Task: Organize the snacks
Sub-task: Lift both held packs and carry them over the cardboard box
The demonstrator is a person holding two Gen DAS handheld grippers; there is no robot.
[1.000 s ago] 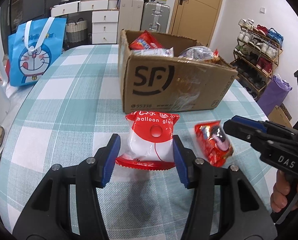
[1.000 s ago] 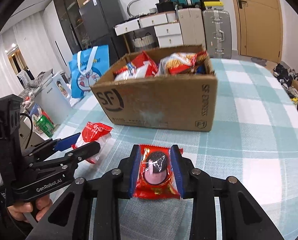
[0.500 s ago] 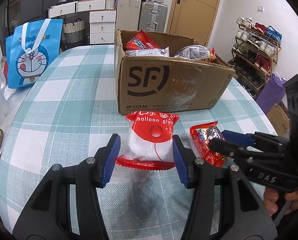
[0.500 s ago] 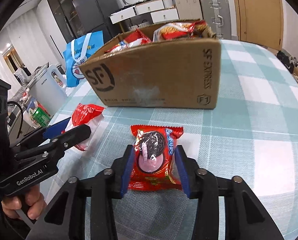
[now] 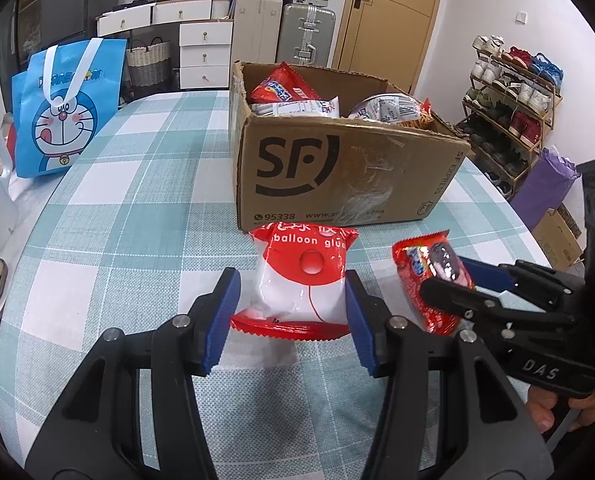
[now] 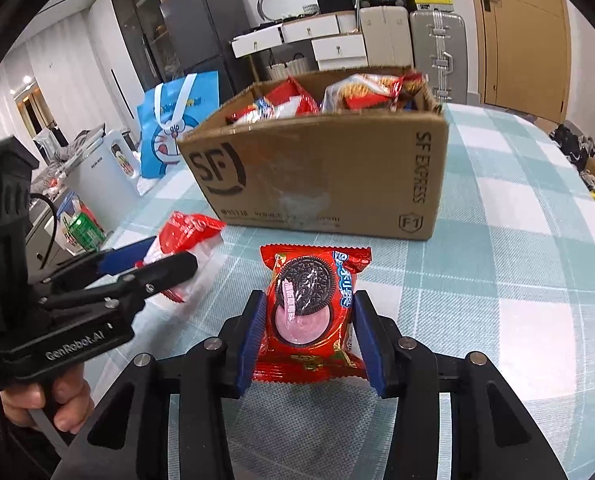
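My left gripper [image 5: 293, 312] fills the lower centre of the left wrist view, its blue-padded jaws closed against both sides of the red-and-white "balloon glue" snack packet [image 5: 303, 280]. The packet sits upright between the pads, its red crimped bottom edge low between the jaws and its top reaching toward the box. Whether it rests on the cloth or is lifted, I cannot tell.

My right gripper [image 6: 309, 336] sits at lower centre of the right wrist view. Its jaws are drawn in on the flanks of the red sandwich-cookie packet with a dark round cookie pictured on it [image 6: 311, 308]; the packet stands between the pads, top edge toward the box. In the left wrist view the same gripper [image 5: 453, 284] enters from the right edge with the cookie packet [image 5: 421, 280] pinched at its tip, just beside the balloon-glue packet.

The brown cardboard SF box [image 5: 349, 176] stands at centre frame, beyond both packets, on the teal-and-white checked tablecloth [image 5: 129, 200]. It already holds several snack bags [image 6: 361, 94]. A blue cartoon-cat tote bag [image 5: 63, 108] stands at the table's edge, upper left of the left wrist view.
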